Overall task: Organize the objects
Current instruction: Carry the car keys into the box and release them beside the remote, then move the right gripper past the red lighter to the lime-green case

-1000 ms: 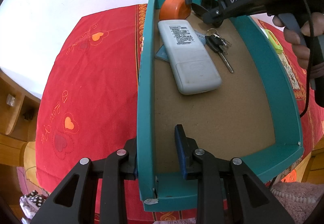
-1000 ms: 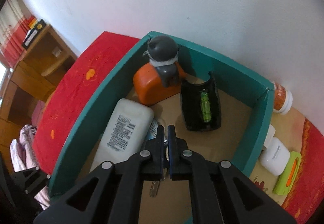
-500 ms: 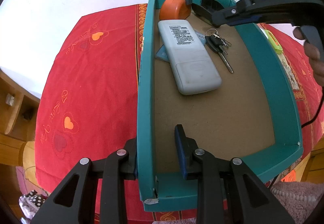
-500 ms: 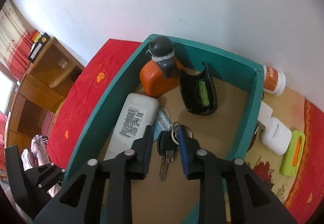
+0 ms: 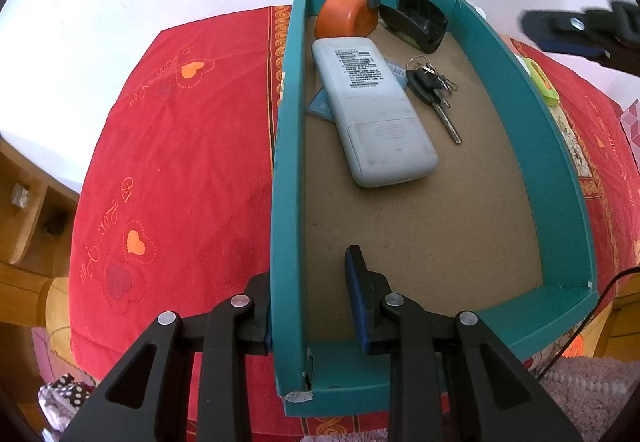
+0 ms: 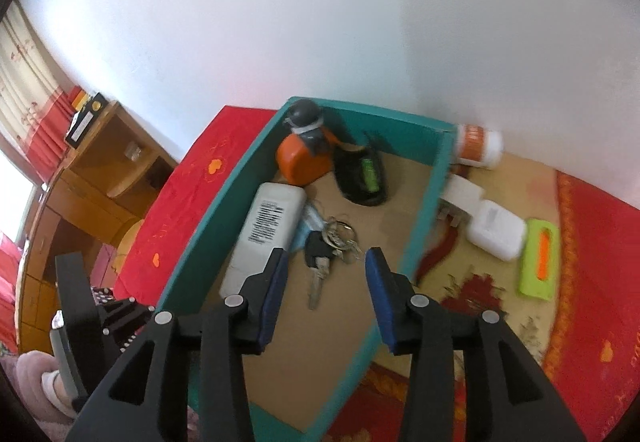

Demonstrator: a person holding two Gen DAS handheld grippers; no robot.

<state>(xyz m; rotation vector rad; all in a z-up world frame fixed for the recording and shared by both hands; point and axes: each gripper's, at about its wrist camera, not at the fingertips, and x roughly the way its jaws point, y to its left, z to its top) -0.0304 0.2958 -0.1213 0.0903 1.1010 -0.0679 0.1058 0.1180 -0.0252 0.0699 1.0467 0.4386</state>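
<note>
Keys (image 5: 434, 92) blade toward tray's near end

box (image 5: 560, 146) near end bare — remote (image 5: 372, 114), keys (image 5: 434, 94) beyond.

Teal box (image 5: 532, 146) with a plain brown cardboard floor. White remote (image 5: 372, 114) with a black-print label. Orange tape measure (image 5: 344, 16) with a grey top. Black case (image 6: 360, 178) showing a bright green strip. Keys (image 5: 434, 92): black heads, silver blades and ring. Pale blue card (image 5: 322, 108) under the remote. Red cloth (image 5: 168, 162) with orange and dark red hearts, dotted outlines, script lettering and an orange scroll border. White charger (image 6: 496, 234). Lime green case (image 6: 538, 262) with an orange stripe. White bottle (image 6: 480, 144) with an orange label. Black grippers with blue pads (image 6: 376, 282). White wall (image 6: 320, 22). Tan wooden shelf (image 6: 104, 178).
</note>
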